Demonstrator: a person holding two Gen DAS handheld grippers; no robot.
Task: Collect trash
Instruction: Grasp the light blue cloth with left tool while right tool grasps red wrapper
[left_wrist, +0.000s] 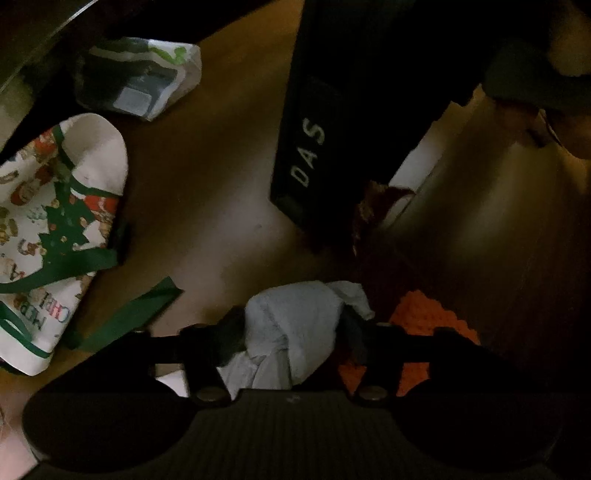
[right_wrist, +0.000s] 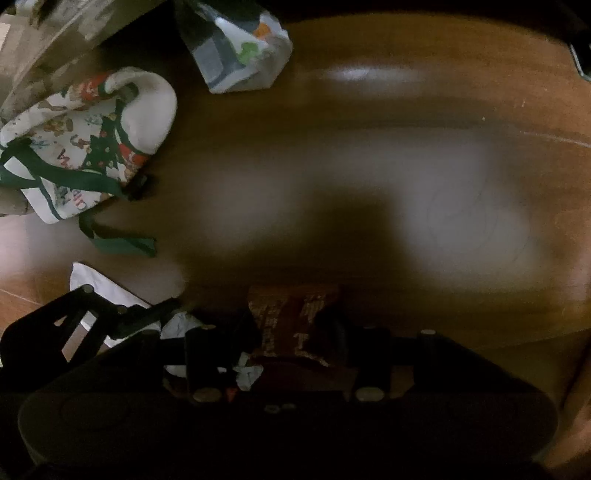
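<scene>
In the left wrist view my left gripper (left_wrist: 293, 328) is shut on a crumpled white tissue (left_wrist: 295, 325) held above the wooden floor. In the right wrist view my right gripper (right_wrist: 291, 325) is shut on a brown and red snack wrapper (right_wrist: 291, 321). The left gripper's frame (right_wrist: 85, 317) and a bit of the white tissue (right_wrist: 181, 325) show at the lower left of the right wrist view. A white Christmas-print tote bag with green straps (left_wrist: 55, 221) lies on the floor at the left, also in the right wrist view (right_wrist: 92, 140).
A white plastic bag with green and grey print (left_wrist: 144, 74) lies beyond the tote, also in the right wrist view (right_wrist: 240, 44). A black box marked DAS (left_wrist: 317, 147) stands ahead. An orange knitted thing (left_wrist: 424, 317) lies under my left gripper. White paper (right_wrist: 107, 291) lies on the floor.
</scene>
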